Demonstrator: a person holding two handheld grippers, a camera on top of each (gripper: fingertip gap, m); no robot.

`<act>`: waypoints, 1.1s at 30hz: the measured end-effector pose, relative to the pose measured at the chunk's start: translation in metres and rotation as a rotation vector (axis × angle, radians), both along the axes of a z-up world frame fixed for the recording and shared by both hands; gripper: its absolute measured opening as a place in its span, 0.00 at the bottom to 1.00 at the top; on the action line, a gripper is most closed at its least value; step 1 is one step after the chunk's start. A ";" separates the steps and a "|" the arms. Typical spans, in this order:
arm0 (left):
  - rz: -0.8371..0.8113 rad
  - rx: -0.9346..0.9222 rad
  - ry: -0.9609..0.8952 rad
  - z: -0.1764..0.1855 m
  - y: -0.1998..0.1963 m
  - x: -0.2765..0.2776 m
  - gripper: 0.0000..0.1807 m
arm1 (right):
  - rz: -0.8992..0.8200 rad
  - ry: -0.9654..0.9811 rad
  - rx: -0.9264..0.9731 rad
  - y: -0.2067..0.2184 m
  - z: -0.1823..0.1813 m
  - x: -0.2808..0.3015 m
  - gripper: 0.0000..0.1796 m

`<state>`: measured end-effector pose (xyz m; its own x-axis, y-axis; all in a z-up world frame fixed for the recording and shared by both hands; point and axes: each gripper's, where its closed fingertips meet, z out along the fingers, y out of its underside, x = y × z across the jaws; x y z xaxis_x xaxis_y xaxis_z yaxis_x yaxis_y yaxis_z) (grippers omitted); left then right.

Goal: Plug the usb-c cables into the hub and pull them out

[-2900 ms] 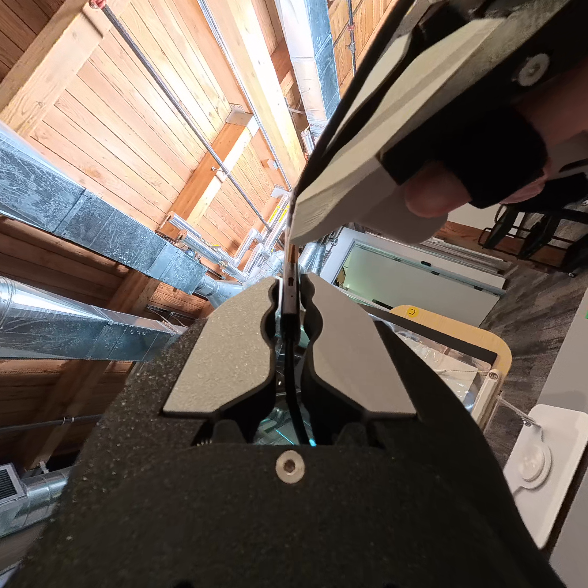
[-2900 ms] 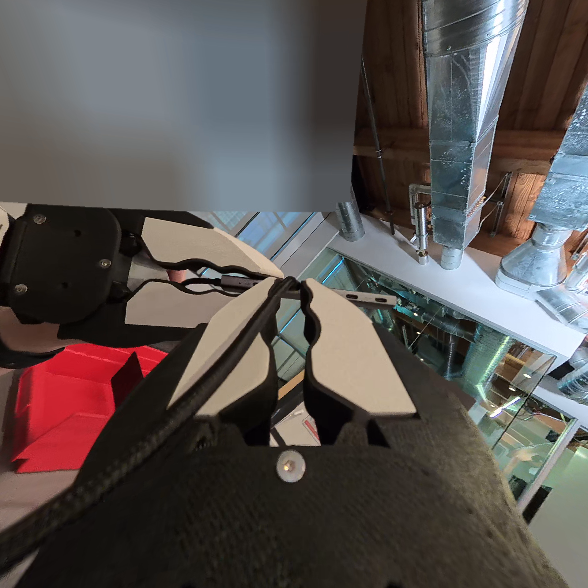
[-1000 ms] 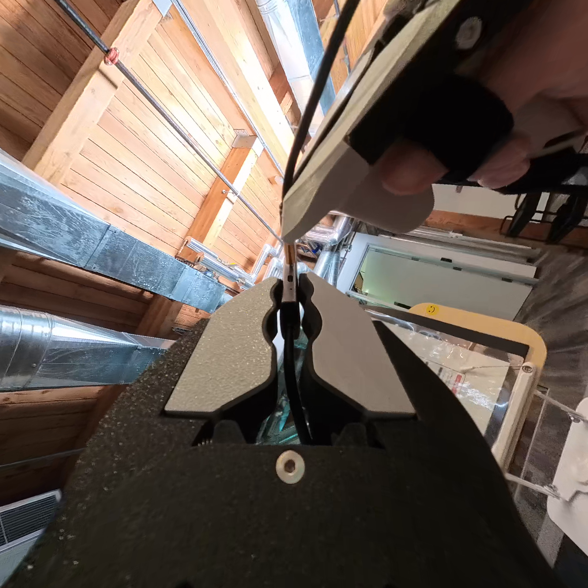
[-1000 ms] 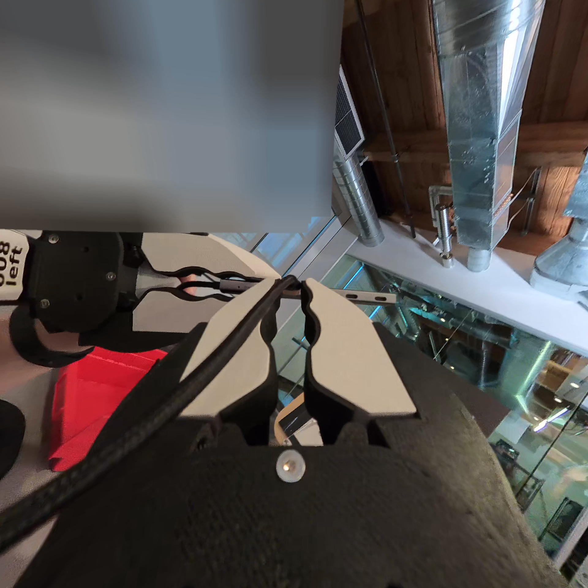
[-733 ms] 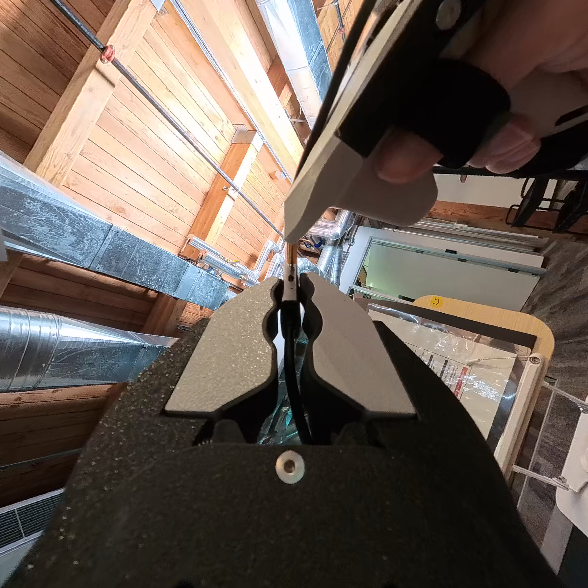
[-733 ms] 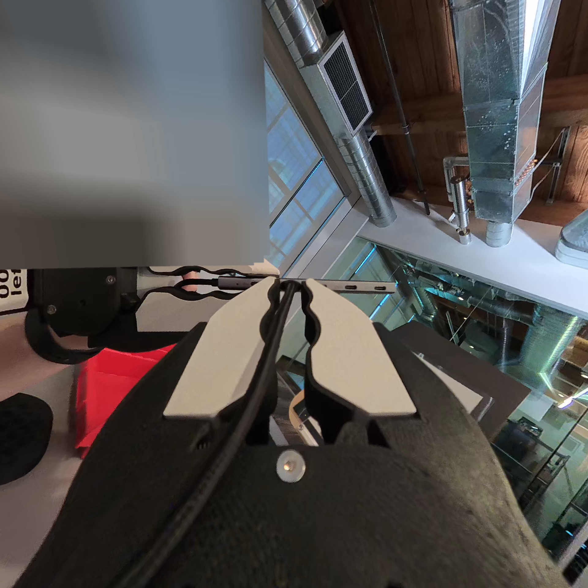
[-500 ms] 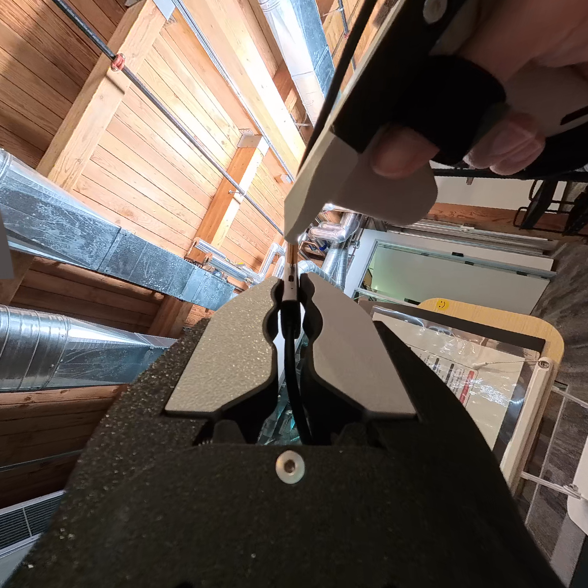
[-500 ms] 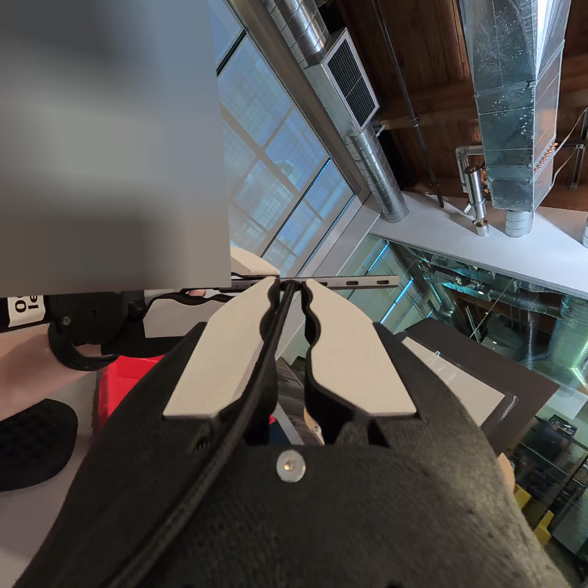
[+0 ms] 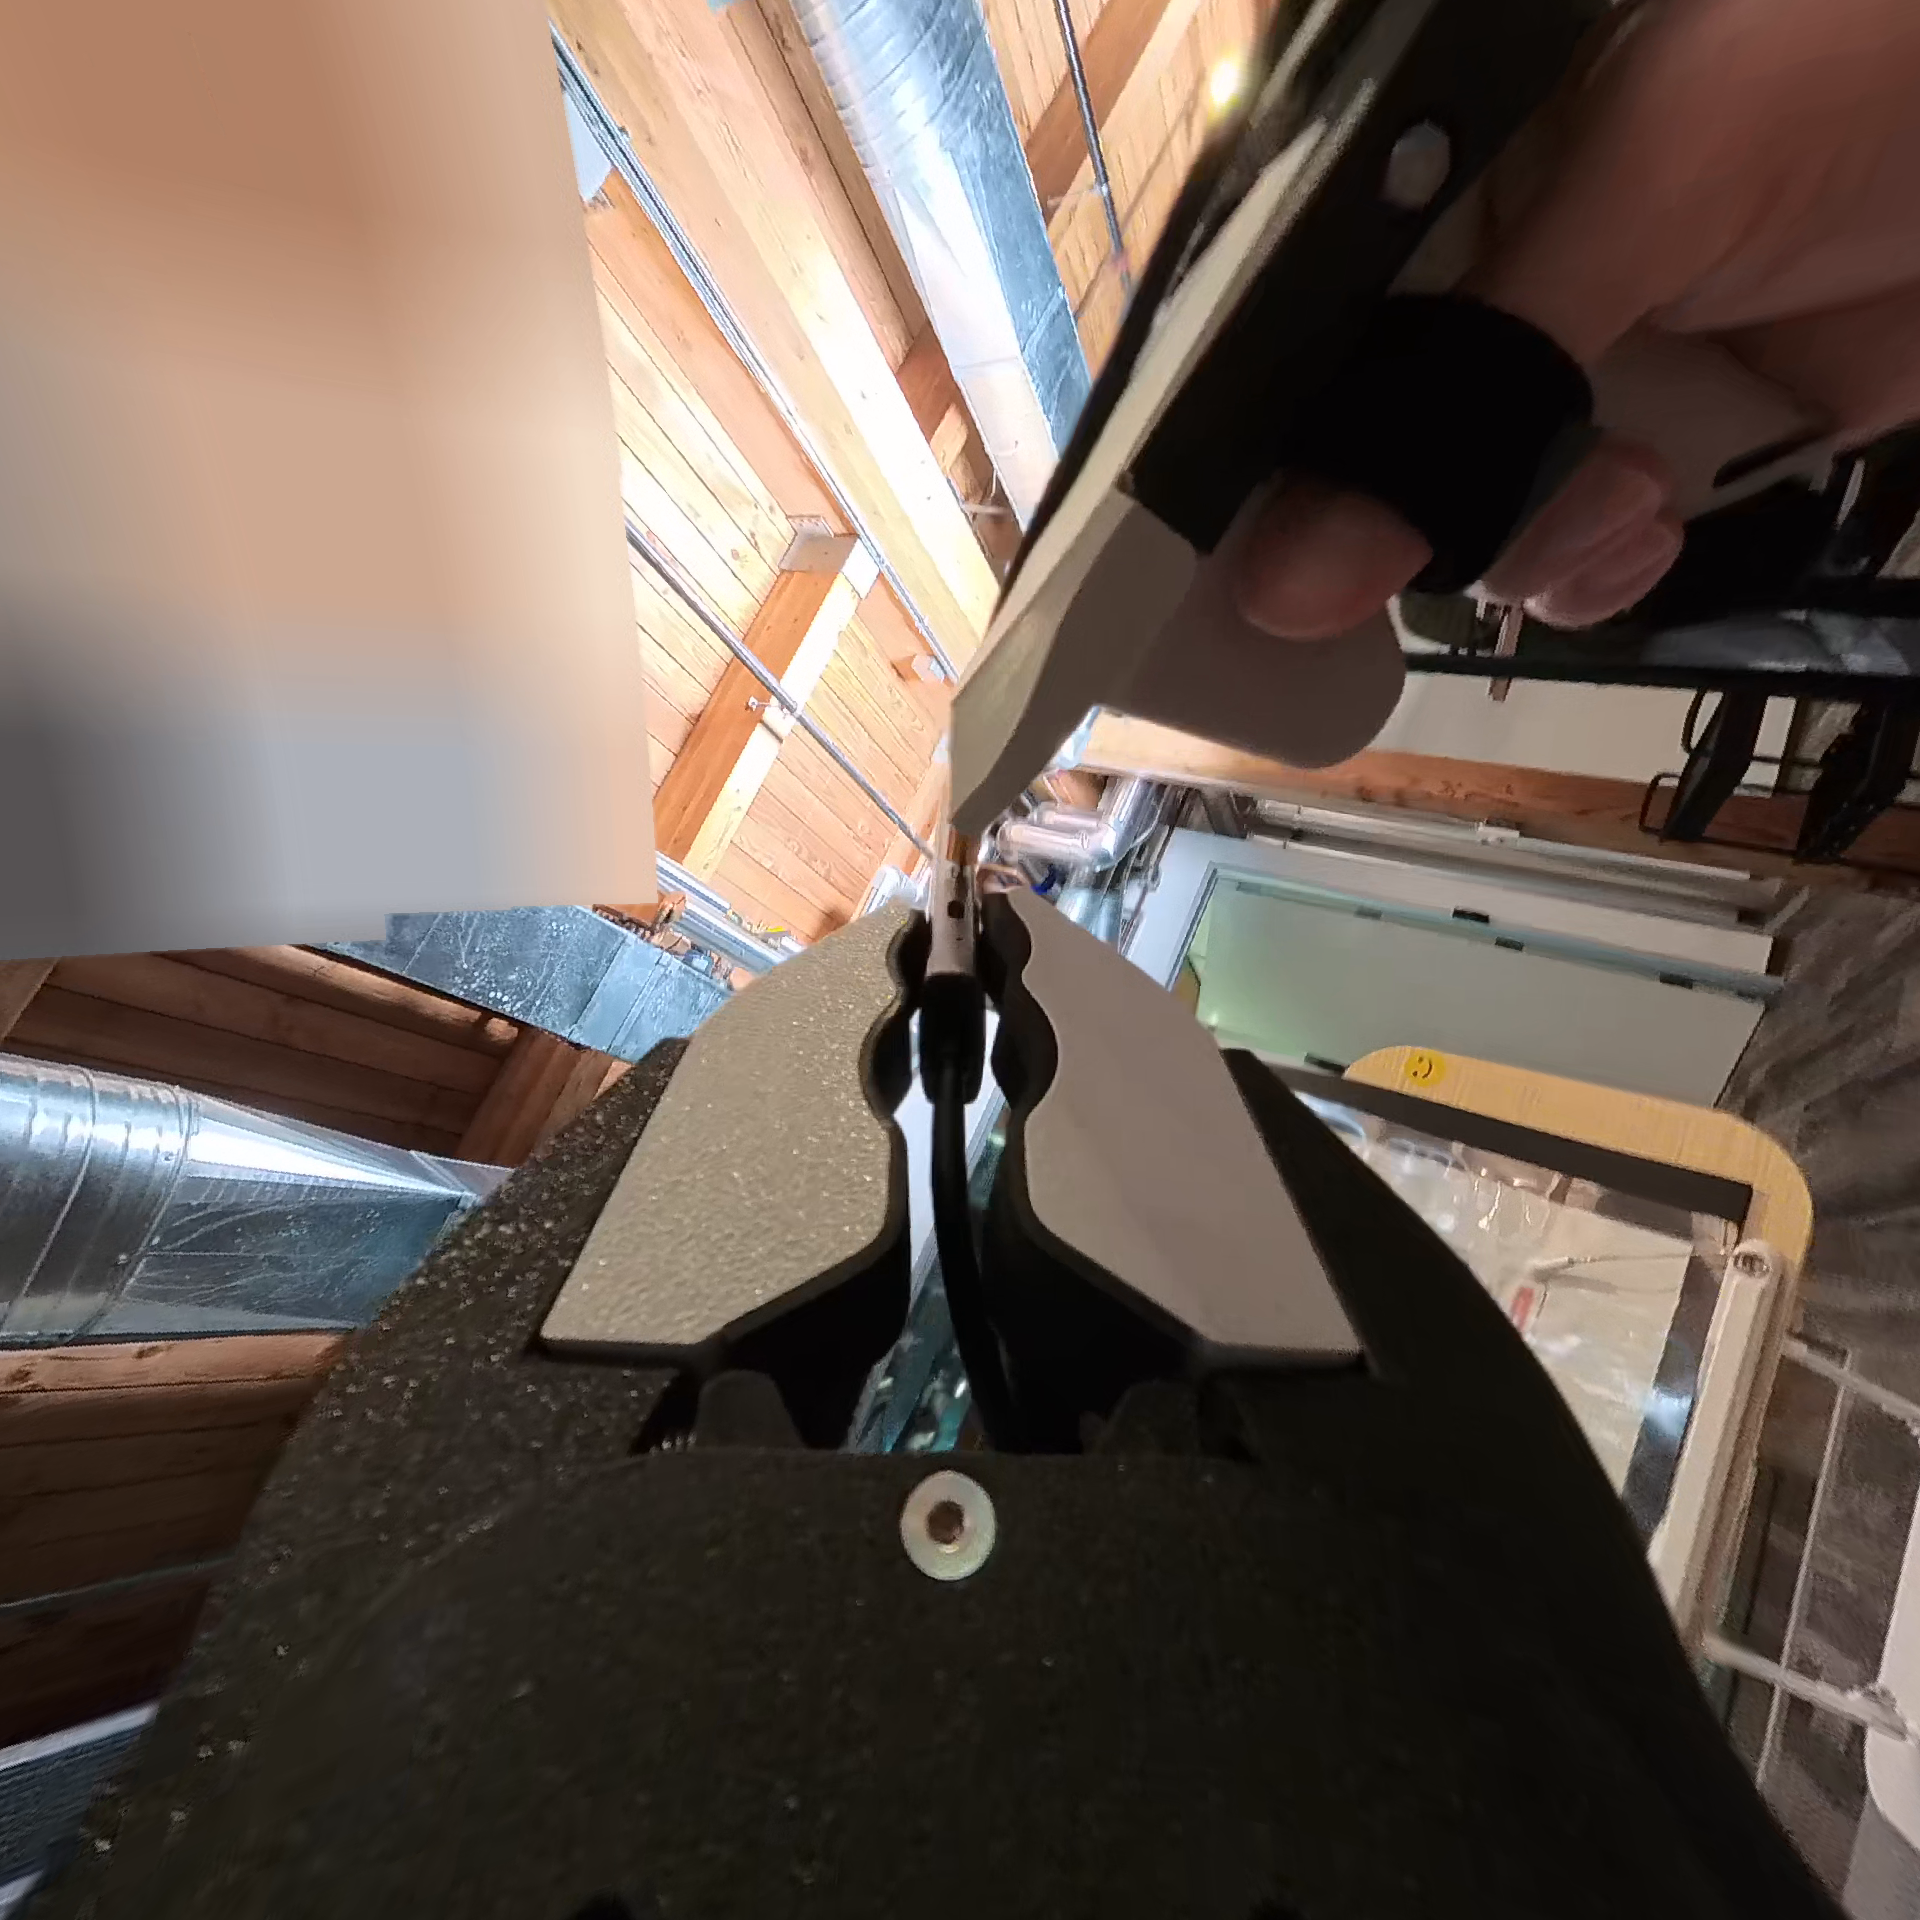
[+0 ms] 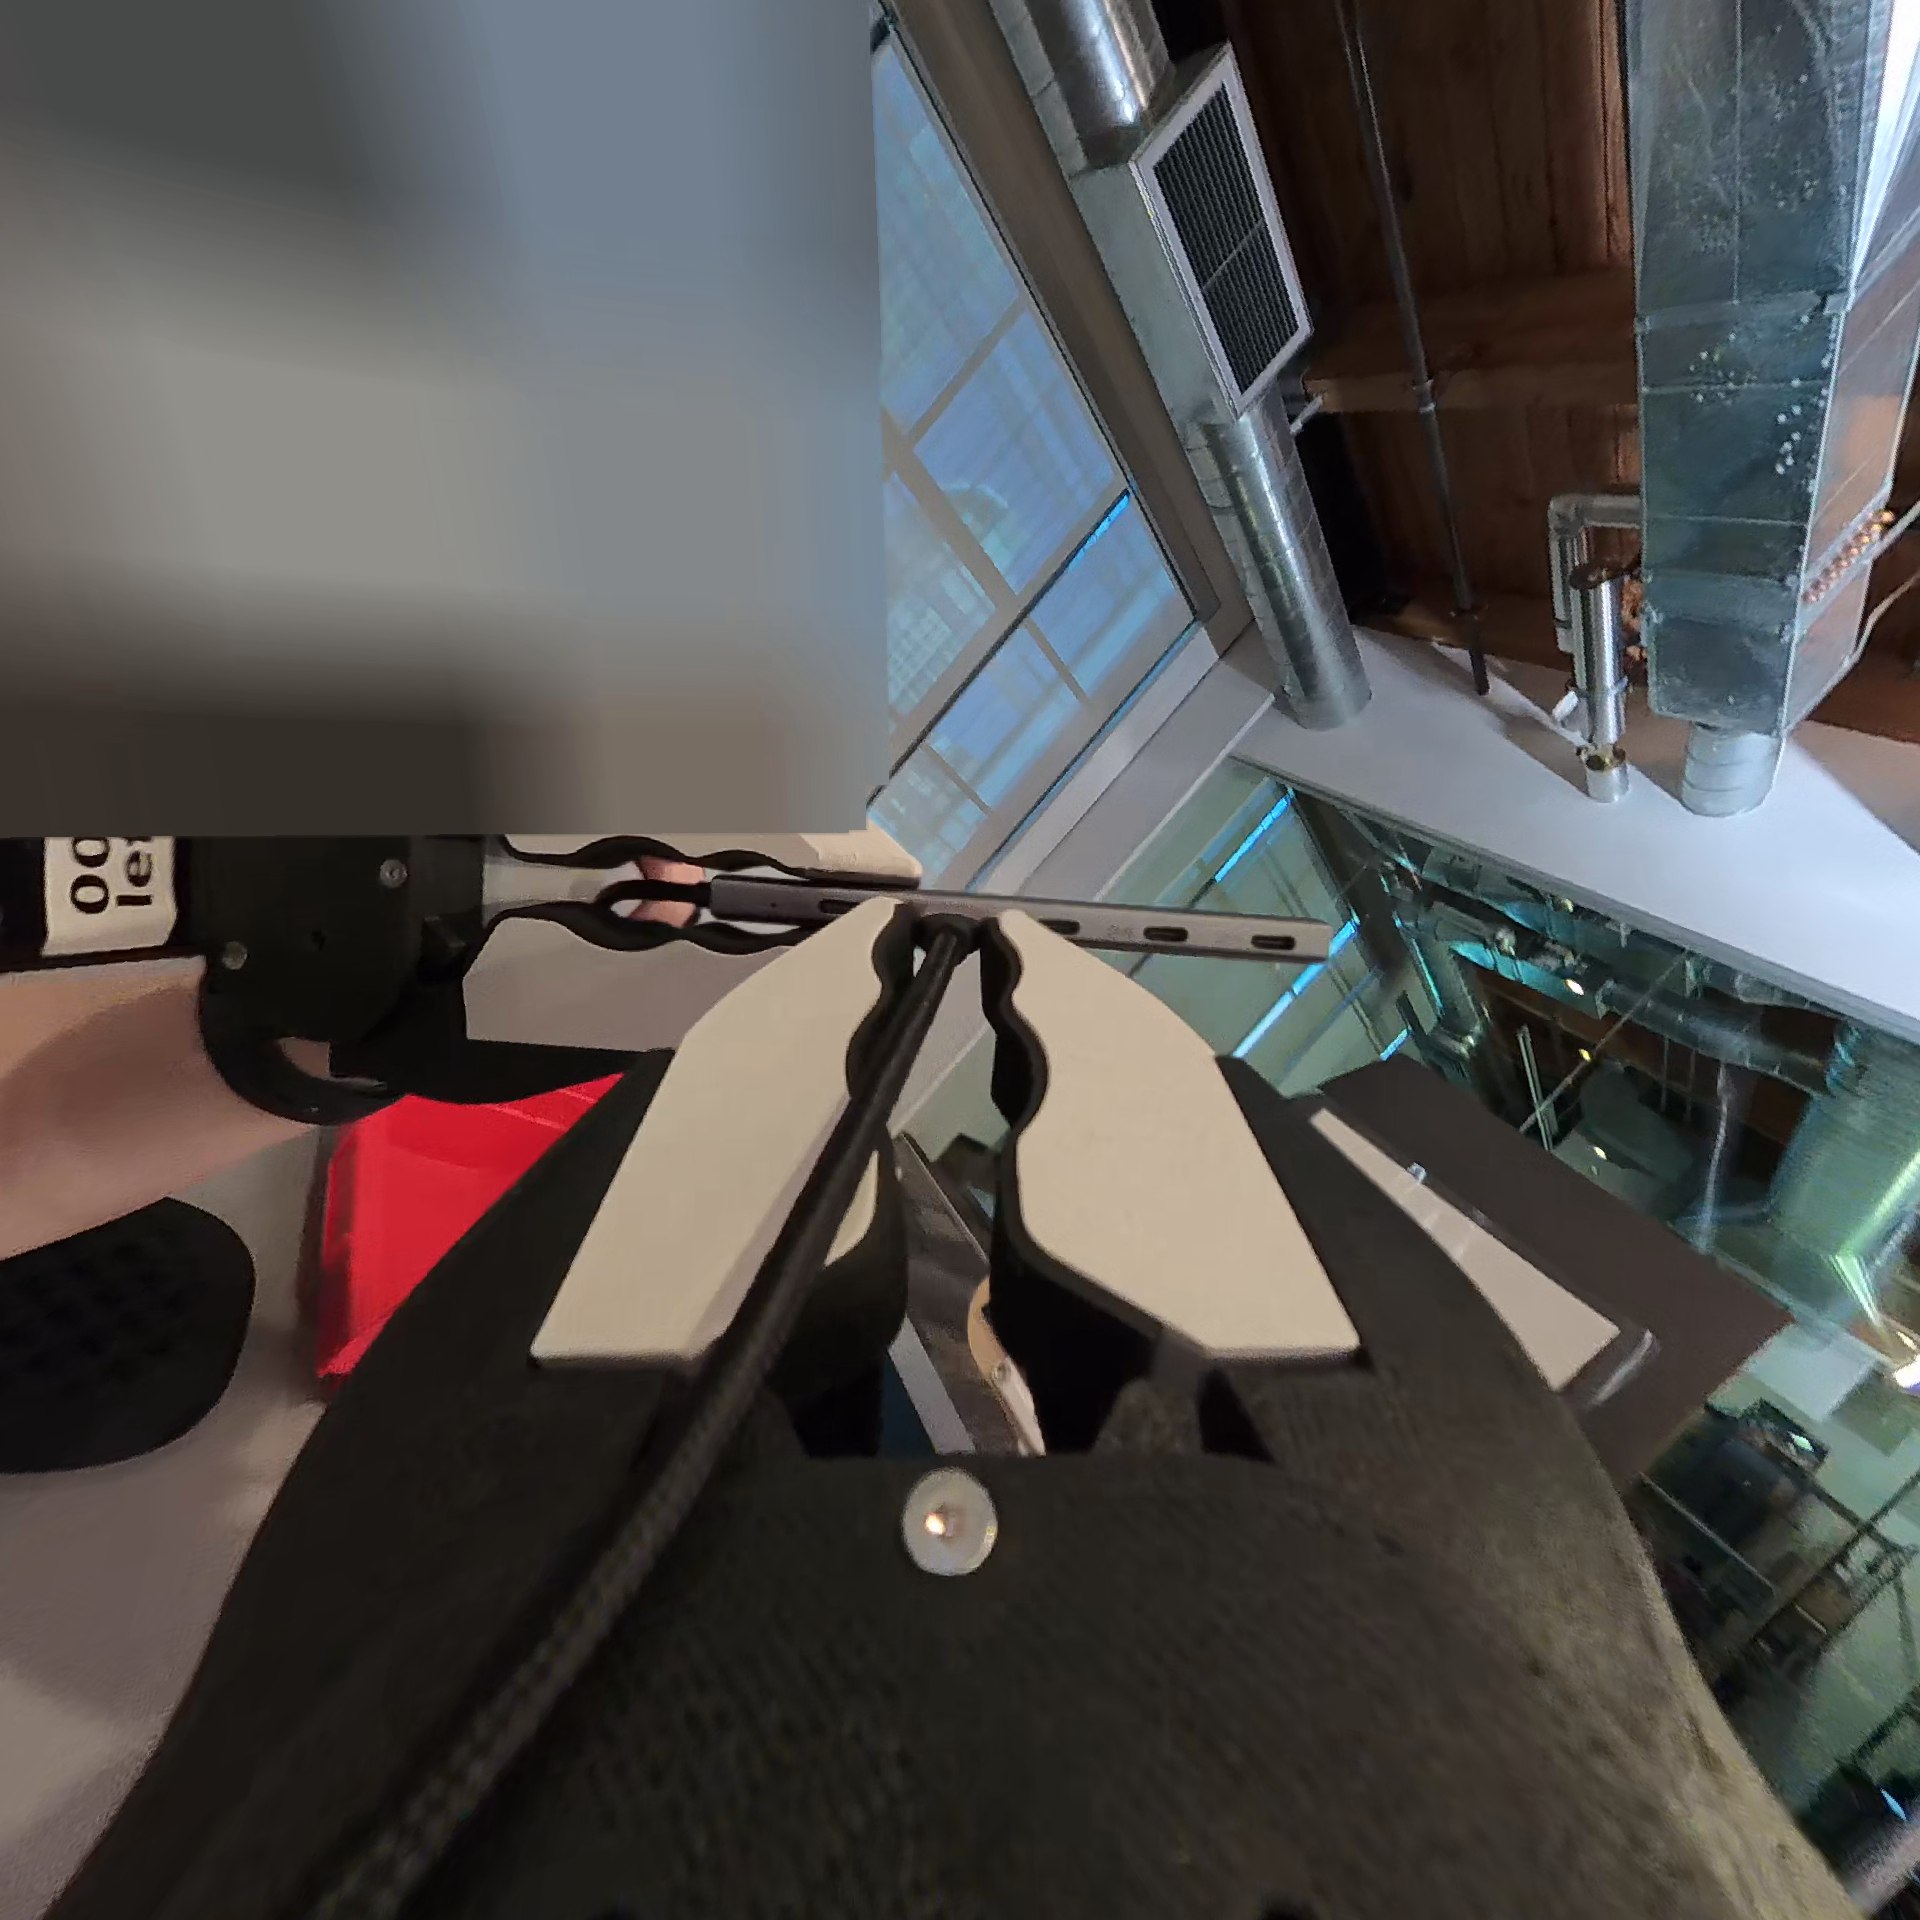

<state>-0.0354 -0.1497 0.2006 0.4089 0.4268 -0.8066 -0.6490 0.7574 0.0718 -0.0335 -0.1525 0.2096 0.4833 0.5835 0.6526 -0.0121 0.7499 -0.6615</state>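
Observation:
My left gripper is shut on one end of a thin grey hub, seen end-on, with the hub's own black lead running back between the fingers. My right gripper is shut on the plug end of a black braided usb-c cable and presses it against the ported edge of the hub. The plug itself is hidden between the fingertips, so I cannot tell how deep it sits. The left gripper also shows at the left of the right wrist view, and the right gripper comes in from the upper right of the left wrist view.
Both grippers are held up in the air and the cameras look toward a wooden ceiling with metal ducts. Below, a red bin and a black pad lie on a pale table. A person's hands hold both grippers. Less than 4 cm separates the two grippers' tips.
The right gripper has turned, so the braided cable now runs along the gap between its fingers instead of across the left one. More of the hub shows. Both grips are unchanged.

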 end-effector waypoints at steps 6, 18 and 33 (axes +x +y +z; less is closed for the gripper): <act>-0.077 0.029 0.033 -0.002 -0.017 0.003 0.05 | 0.165 0.003 -0.005 -0.013 -0.002 0.002 0.07; -0.040 0.013 0.002 0.002 -0.013 0.004 0.05 | 0.039 0.112 0.148 -0.013 0.004 0.002 0.07; -0.027 0.079 0.264 0.015 -0.011 0.033 0.05 | 0.076 0.473 0.242 -0.014 0.016 0.035 0.07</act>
